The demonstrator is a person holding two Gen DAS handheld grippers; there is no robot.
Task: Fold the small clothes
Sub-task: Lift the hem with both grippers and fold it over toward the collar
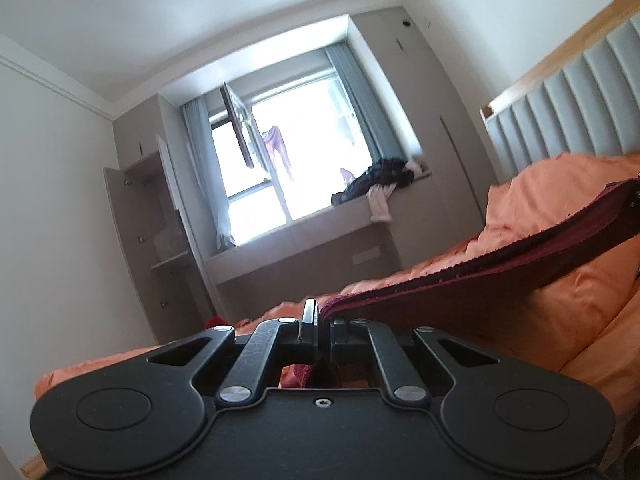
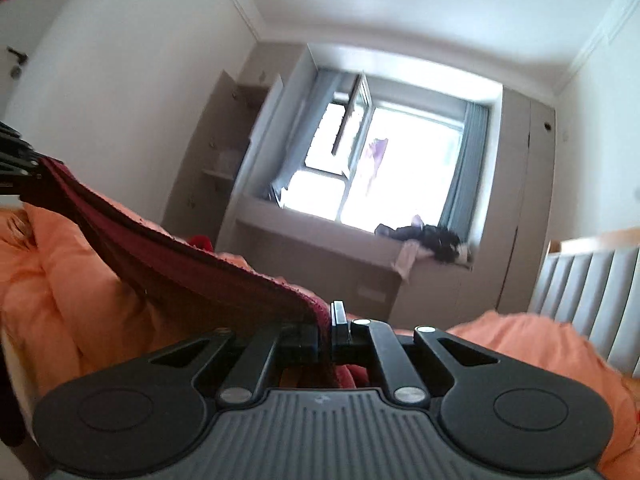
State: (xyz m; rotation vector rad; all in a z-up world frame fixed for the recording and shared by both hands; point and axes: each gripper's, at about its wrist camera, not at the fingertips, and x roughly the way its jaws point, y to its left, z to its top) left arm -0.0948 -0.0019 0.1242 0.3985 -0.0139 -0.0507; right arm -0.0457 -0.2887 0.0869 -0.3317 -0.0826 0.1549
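Left wrist view: left tool clamped on one end of the dark red garment, stretched above the orange bed toward the right tool. Right wrist view: right tool pinches the garment's other end, cloth running to the left tool.

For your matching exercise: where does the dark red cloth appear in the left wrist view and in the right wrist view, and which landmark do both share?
Left wrist view: the dark red cloth runs from the left gripper at bottom centre up to the right edge.
Right wrist view: the dark red cloth runs from the right gripper up to the left edge.
Shared landmark: the bright window.
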